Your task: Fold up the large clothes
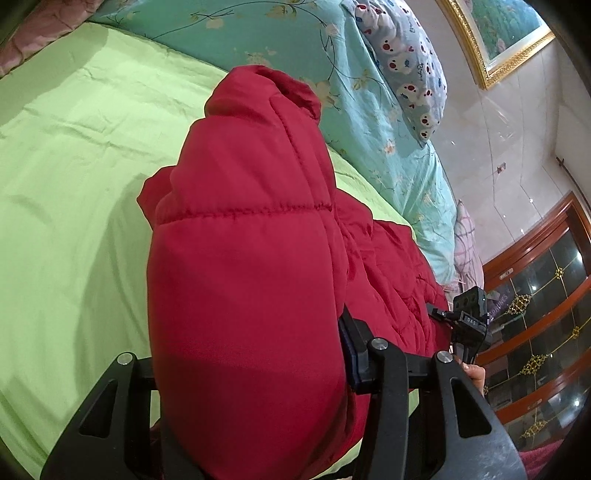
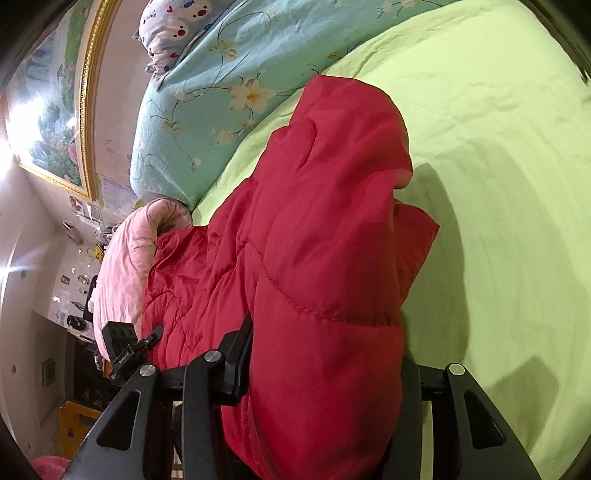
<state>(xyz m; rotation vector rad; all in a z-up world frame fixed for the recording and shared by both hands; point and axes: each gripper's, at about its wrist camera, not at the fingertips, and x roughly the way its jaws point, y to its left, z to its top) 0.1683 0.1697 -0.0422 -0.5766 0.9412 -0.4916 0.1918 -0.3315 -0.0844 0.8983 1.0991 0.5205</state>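
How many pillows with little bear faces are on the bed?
1. The grey bear-print pillow lies at the head of the bed, on the teal floral quilt. More may be hidden behind the puffy red quilted jacket.

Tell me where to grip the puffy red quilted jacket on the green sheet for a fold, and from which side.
Grip the red quilted jacket at its two near corners, coming from the near bed edge over the green sheet. Each padded end bunches into a thick roll that fills the jaws, as the left gripper and right gripper hold it now, stitched seams running crosswise ahead.
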